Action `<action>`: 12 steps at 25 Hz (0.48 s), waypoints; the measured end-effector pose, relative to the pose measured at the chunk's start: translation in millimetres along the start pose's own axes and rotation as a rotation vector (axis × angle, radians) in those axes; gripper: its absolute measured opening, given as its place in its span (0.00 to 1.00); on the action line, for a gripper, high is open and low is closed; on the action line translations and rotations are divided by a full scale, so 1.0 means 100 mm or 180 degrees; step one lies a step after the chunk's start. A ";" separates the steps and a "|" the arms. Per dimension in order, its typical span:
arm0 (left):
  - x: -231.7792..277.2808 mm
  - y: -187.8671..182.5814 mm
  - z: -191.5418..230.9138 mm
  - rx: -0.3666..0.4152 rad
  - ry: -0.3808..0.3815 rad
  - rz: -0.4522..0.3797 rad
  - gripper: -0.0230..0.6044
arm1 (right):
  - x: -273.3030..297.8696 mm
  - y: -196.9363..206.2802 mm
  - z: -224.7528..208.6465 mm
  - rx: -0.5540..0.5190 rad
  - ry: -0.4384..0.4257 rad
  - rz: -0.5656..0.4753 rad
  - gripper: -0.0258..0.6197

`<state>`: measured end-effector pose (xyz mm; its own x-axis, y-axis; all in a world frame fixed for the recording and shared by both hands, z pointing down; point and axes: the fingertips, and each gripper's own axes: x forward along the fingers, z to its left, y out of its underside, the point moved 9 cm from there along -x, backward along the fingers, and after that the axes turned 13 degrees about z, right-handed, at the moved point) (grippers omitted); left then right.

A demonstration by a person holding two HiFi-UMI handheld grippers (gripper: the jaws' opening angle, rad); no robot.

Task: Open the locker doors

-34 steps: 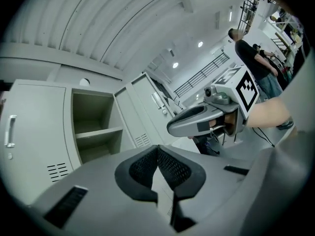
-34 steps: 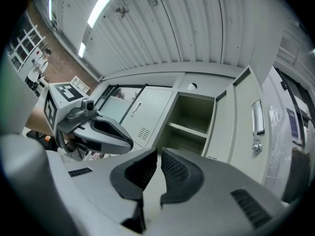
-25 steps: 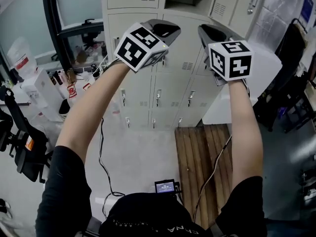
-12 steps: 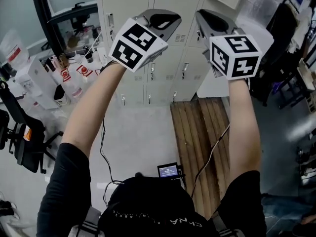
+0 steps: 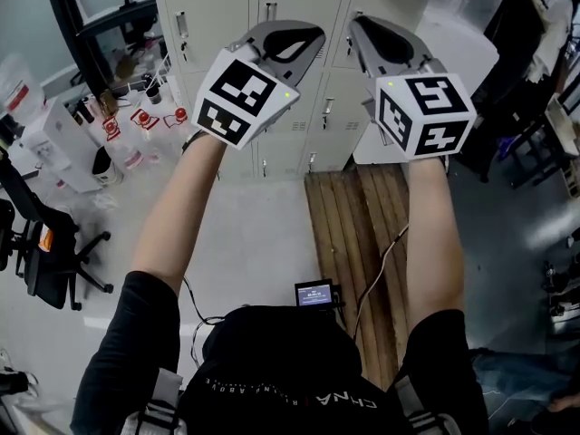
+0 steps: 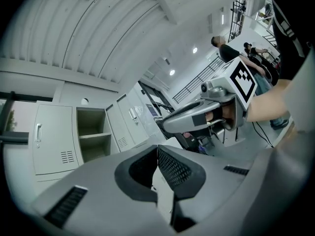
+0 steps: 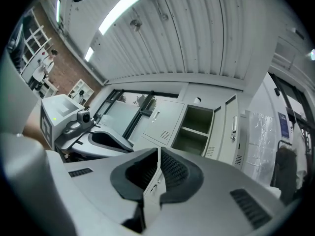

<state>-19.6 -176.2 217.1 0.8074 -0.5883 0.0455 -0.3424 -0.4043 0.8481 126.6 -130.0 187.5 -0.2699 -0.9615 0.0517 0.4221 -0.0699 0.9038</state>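
We face pale grey metal lockers [image 5: 217, 25]. Each door [image 7: 165, 118] has a small handle [image 7: 155, 114] and a vent [image 7: 164, 133]. The lockers stand ahead of our two grippers, apart from both. The left gripper [image 5: 288, 42] and right gripper [image 5: 381, 43] are each closed tight, with nothing held. One compartment [image 7: 201, 116] stands open, showing one shelf [image 7: 194, 132]. One closed door stands on each side of it.

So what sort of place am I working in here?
Probably a workshop or lab back room, not a home: a bank of grey metal lockers stands ahead, a black office chair sits at the left, and a slatted wooden platform lies on the bare floor.
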 end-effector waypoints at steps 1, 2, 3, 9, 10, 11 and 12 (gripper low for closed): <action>0.04 0.01 -0.01 -0.0006 -0.0017 0.0013 0.07 | 0.00 0.01 -0.03 0.0001 0.0031 -0.0023 0.11; 0.07 0.01 -0.02 -0.0003 -0.0033 0.0028 0.07 | -0.01 0.02 -0.06 -0.0004 0.0063 -0.0045 0.11; 0.11 0.01 -0.02 0.0008 -0.0049 0.0046 0.07 | -0.01 0.03 -0.09 -0.0011 0.0088 -0.0064 0.11; 0.27 -0.01 0.00 0.0087 -0.0139 0.0097 0.07 | 0.08 0.12 -0.23 0.0029 0.0100 -0.0108 0.11; 0.29 -0.02 0.00 0.0102 -0.0152 0.0089 0.07 | 0.10 0.12 -0.24 0.0038 0.0099 -0.0107 0.11; 0.31 -0.02 0.00 0.0114 -0.0158 0.0077 0.07 | 0.11 0.14 -0.26 0.0046 0.0101 -0.0101 0.11; 0.33 -0.03 -0.01 0.0118 -0.0158 0.0062 0.07 | 0.13 0.15 -0.27 0.0054 0.0105 -0.0094 0.11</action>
<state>8.7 -193.9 216.9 0.7758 -0.6300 0.0348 -0.3762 -0.4176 0.8271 152.8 -150.3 190.4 -0.2532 -0.9674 0.0109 0.3995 -0.0943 0.9119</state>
